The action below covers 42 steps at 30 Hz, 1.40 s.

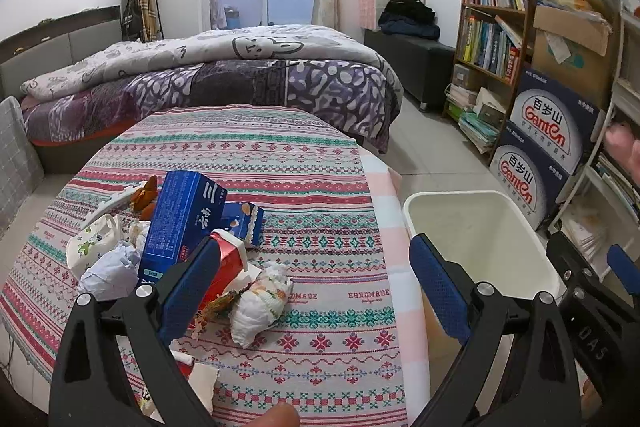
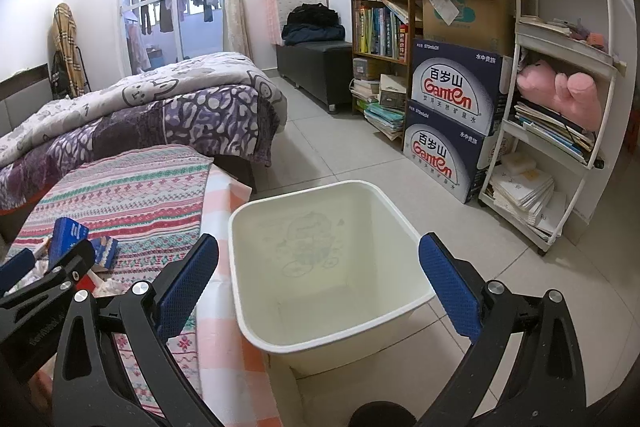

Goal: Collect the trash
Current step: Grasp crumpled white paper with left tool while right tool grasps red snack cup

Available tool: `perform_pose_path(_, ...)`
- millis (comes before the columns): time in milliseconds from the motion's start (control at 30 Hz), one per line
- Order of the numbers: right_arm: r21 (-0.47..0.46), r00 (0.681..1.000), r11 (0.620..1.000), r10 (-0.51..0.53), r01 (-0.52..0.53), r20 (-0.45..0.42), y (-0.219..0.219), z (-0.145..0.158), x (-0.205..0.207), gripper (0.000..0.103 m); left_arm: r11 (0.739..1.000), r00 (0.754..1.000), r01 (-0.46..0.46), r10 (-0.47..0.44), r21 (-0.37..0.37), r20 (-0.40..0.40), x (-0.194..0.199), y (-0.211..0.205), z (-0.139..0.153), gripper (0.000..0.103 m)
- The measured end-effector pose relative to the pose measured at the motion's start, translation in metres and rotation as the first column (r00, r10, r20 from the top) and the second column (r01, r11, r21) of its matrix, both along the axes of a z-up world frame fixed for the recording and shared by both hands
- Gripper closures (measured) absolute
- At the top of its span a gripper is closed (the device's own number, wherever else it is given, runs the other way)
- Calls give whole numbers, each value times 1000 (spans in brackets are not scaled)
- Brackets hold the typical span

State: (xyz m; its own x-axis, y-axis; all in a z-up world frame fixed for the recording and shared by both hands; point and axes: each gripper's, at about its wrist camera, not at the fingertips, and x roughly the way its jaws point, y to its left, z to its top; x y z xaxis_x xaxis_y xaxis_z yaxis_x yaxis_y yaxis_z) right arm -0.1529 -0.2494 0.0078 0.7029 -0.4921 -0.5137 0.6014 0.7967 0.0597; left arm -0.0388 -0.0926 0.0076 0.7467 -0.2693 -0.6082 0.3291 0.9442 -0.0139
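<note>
A heap of trash lies on the patterned tablecloth (image 1: 280, 163) at the left: a tall blue box (image 1: 180, 219), a red carton (image 1: 224, 263), a crumpled printed wrapper (image 1: 260, 299), white paper (image 1: 108, 267) and a small blue pack (image 1: 244, 219). My left gripper (image 1: 316, 287) is open and empty above the table, its left finger in front of the red carton. A cream bin (image 2: 332, 267) stands empty on the floor beside the table; it also shows in the left wrist view (image 1: 480, 227). My right gripper (image 2: 320, 287) is open and empty above the bin.
A bed (image 1: 224, 75) stands behind the table. A bookshelf (image 2: 380, 7), stacked water boxes (image 2: 452, 119) and a white rack (image 2: 560, 87) line the right wall. Tiled floor (image 2: 320, 147) lies between them.
</note>
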Motion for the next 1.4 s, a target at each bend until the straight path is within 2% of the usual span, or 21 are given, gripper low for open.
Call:
perform_pose_path(67, 15, 1000, 1000, 17, -17, 17, 3, 8, 6, 7, 1000, 1000, -11, 11, 4, -10, 5, 2, 5, 10)
perform_pose_path(167, -52, 999, 998, 34, -33, 19, 15, 29, 22, 7, 999, 999, -41, 41, 5, -16, 15, 11, 14, 10)
perform_pose_path(267, -57, 999, 997, 48, -47, 22, 26, 50, 35, 7, 997, 996, -79, 80, 27, -36, 29, 22, 23, 10)
perform_pose_path(400, 26, 988, 988, 153, -152, -20, 28, 68, 63, 7, 988, 984, -136, 143, 71, -105, 55, 48, 26, 10)
perform_pose_path(533, 146, 963, 955, 266, -258, -38, 36, 70, 95, 7, 972, 956, -167, 200, 165, -215, 81, 75, 18, 10)
perform_pose_path(667, 234, 935, 919, 343, -316, -86, 51, 51, 130, 7, 953, 922, -121, 211, 277, -325, 97, 103, 4, 10)
perform_pose_path(767, 363, 906, 879, 387, -308, -170, 56, 19, 155, 7, 939, 895, -33, 180, 341, -409, 103, 117, -11, 10)
perform_pose_path(833, 429, 869, 853, 428, -298, -246, 62, -10, 173, 7, 929, 881, 11, 166, 370, -443, 104, 124, -21, 10)
perform_pose_path(1033, 495, 801, 802, 519, -335, -299, 100, -39, 191, 7, 902, 836, 91, 160, 421, -525, 108, 139, -56, 11)
perform_pose_path(1067, 521, 794, 785, 534, -337, -290, 106, -37, 188, 7, 894, 835, 90, 173, 439, -523, 109, 141, -61, 19)
perform_pose_path(1100, 537, 788, 773, 544, -337, -288, 109, -38, 188, 7, 890, 832, 90, 180, 448, -524, 109, 143, -65, 32)
perform_pose_path(1133, 555, 781, 761, 554, -336, -288, 114, -39, 191, 7, 894, 826, 92, 177, 438, -535, 110, 144, -67, 39)
perform_pose_path(1167, 571, 777, 750, 562, -334, -283, 118, -39, 191, 7, 911, 814, 96, 160, 402, -558, 112, 147, -68, 54)
perform_pose_path(1200, 588, 775, 739, 567, -329, -279, 121, -41, 194, 7, 923, 809, 93, 148, 372, -568, 112, 149, -66, 56)
perform_pose_path(1233, 614, 772, 720, 576, -325, -267, 125, -44, 198, 7, 927, 817, 89, 141, 365, -560, 111, 150, -62, 58)
perform_pose_path(1333, 667, 767, 673, 597, -320, -235, 137, -50, 208, 7, 950, 850, 83, 90, 301, -518, 105, 152, -39, 60)
perform_pose_path(1400, 666, 761, 673, 603, -322, -240, 145, -52, 211, 8, 962, 873, 60, 79, 267, -482, 102, 157, -21, 60)
